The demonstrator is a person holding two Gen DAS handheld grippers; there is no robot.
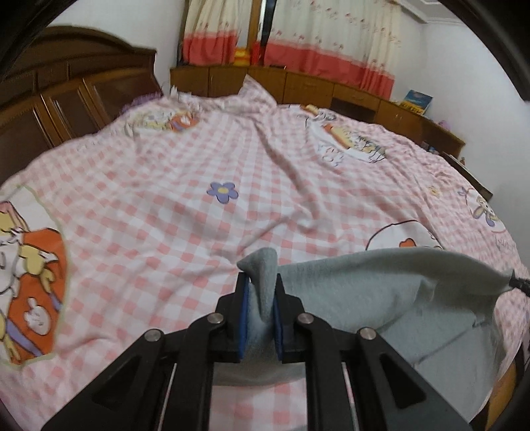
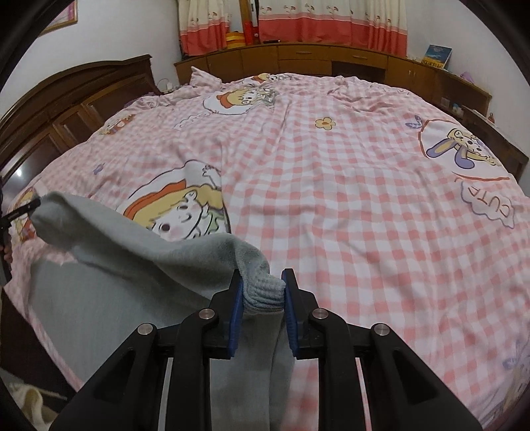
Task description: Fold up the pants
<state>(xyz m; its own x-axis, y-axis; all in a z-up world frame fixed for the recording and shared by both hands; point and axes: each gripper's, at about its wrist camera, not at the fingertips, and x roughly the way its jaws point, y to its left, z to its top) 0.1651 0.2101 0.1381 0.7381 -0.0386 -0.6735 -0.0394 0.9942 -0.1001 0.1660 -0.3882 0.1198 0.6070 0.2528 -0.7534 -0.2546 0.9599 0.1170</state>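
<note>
Checked bedspread (image 1: 165, 172) lies flat below. Left gripper (image 1: 260, 291) and right gripper (image 2: 261, 291) each pinch an end of the grey pants (image 1: 364, 285), lifted at the near edge. Keep the span taut and level when folding.

A bedroom in a private home: a wide bed (image 2: 331, 199) spread with a pink-and-white checked cartoon-print cover, a dark carved wooden headboard (image 2: 76, 99) at left, low wooden cabinets (image 2: 298, 59) along the far wall, and cream curtains with a red hem (image 2: 331, 23) above them.
</note>
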